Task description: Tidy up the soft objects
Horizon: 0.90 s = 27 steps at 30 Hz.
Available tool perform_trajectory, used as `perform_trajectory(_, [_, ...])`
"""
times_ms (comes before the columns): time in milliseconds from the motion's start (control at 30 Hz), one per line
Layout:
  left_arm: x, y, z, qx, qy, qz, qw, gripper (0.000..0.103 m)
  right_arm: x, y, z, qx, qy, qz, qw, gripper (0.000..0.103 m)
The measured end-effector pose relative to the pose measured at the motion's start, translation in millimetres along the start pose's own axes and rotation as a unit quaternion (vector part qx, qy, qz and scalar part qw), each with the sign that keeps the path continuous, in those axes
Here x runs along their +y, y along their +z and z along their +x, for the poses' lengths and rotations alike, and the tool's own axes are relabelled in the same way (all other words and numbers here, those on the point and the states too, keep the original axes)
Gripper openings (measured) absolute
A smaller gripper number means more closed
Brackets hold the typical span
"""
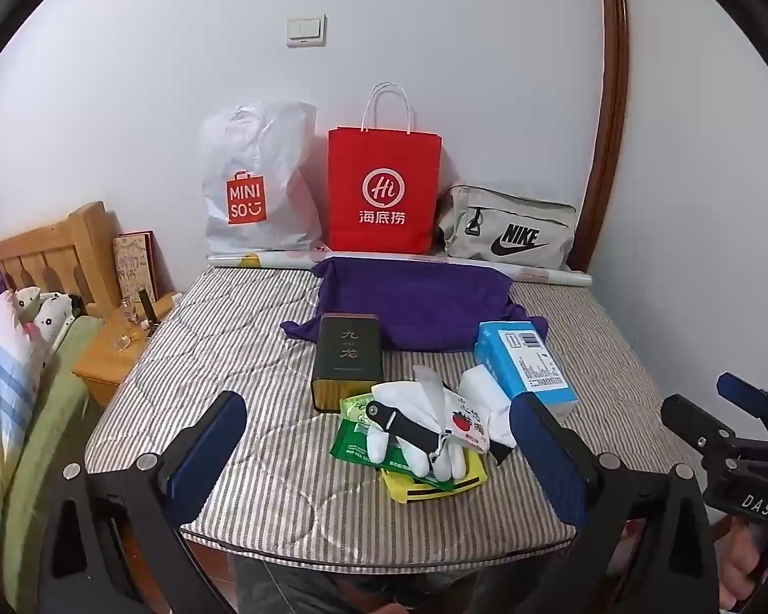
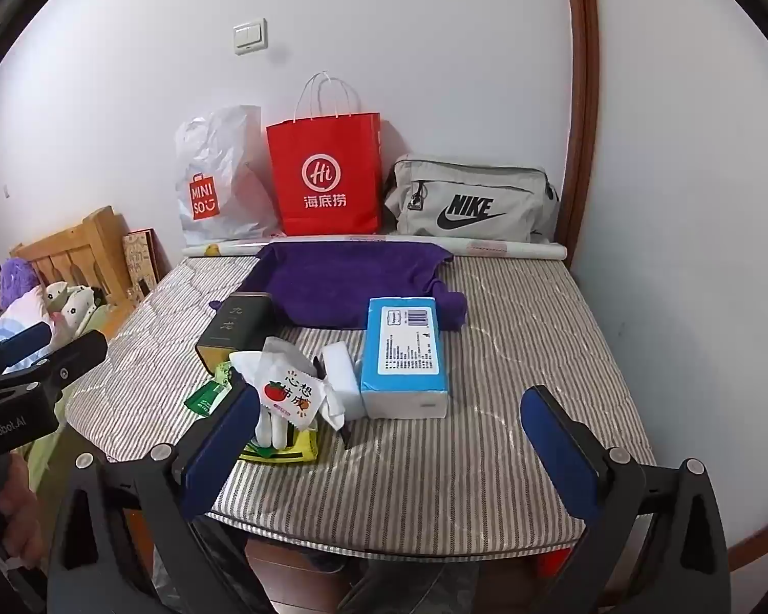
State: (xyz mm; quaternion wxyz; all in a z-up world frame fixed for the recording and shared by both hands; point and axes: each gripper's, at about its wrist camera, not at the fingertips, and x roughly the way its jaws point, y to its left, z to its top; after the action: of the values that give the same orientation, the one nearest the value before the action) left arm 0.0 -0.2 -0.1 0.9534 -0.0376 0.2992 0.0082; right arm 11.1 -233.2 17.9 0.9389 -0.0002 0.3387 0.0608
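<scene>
A striped grey-and-white quilted mattress pad (image 1: 261, 317) covers the bed, and the soft things lie in a loose heap near its front edge. The blue-and-white rectangular tissue pack (image 2: 404, 355) lies flat with its long axis running from the front edge toward the wall, barcode end pointing at the wall; in the left wrist view it sits at the heap's right side, tilted a little. Just left of it lies a white sponge block (image 2: 340, 378), touching the pack. A crumpled white cloth glove (image 1: 414, 430) rests on a green plastic packet (image 1: 356, 435) and a yellow packet (image 1: 435, 483), its fingers pointing toward the front edge; a black folding knife (image 1: 404, 422) lies diagonally across it, and a white sachet printed with a red tomato (image 2: 286, 391) lies against it. A dark rectangular tin with a gold base (image 1: 347, 360) stands behind the heap, and a purple towel (image 1: 414, 302) is spread farther back. Against the wall stand a white plastic Miniso bag (image 1: 256, 179), a red paper bag with white handles (image 1: 384, 189) and a grey Nike pouch (image 1: 509, 230). The left tongs (image 1: 379, 453) hang spread wide apart over the heap, holding nothing; the right tongs (image 2: 394, 440) are likewise wide apart and empty, near the tissue pack.
</scene>
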Motion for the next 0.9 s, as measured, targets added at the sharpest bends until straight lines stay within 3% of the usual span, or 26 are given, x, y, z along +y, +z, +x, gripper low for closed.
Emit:
perform_trajectory(67, [0, 0, 0, 0.002, -0.003, 0.002, 1.0, 0.103, 1, -2, -3, -0.002, -0.002, -0.003, 1.0, 0.101])
perform_trajectory(100, [6, 0, 4, 0.006, -0.007, -0.008, 0.9999, 0.103, -2, 1, 2, 0.021, 0.005, 0.006, 1.0, 0.101])
perform_trajectory(267, [-7, -1, 7, 0.007, 0.011, 0.009, 0.9999, 0.103, 0, 0, 1, 0.017, 0.0, -0.001, 1.0, 0.101])
perform_trajectory(900, [-1, -1, 2, 0.005, 0.004, 0.0, 1.0, 0.103, 3, -1, -2, 0.009, 0.007, 0.0, 1.0, 0.101])
